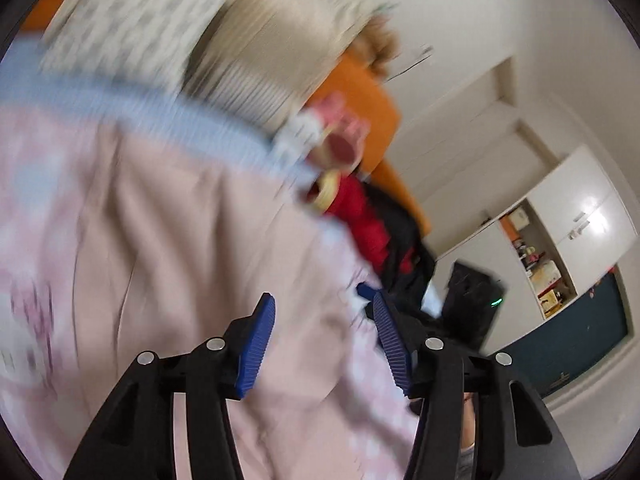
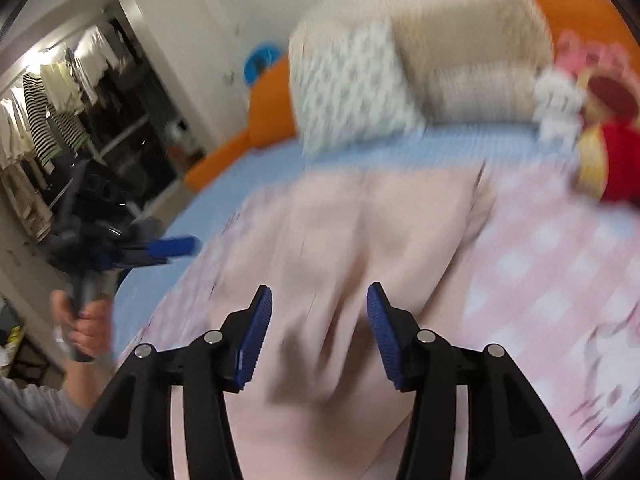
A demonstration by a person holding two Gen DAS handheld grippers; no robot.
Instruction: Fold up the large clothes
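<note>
A pale pink garment [image 2: 360, 232] lies spread on the bed's pink checked cover [image 2: 560, 248], with soft creases running along it. My right gripper [image 2: 320, 292] hovers above its near part, blue pads apart and nothing pressed between them. In the left wrist view the same garment [image 1: 180, 240] fills the left side. My left gripper [image 1: 320, 300] stands open over the garment's right edge. The right wrist view also shows the left gripper [image 2: 188, 246] from the side, held up by a hand [image 2: 88, 328] beside the bed. Both views are blurred by motion.
Beige and patterned pillows [image 2: 400, 60] and a red plush toy [image 2: 608, 132] lie at the head of the bed by an orange headboard [image 2: 272, 108]. An open wardrobe [image 2: 60, 120] stands at the left. Dark clothes [image 1: 400, 248] and white cupboards [image 1: 580, 216] are at the right.
</note>
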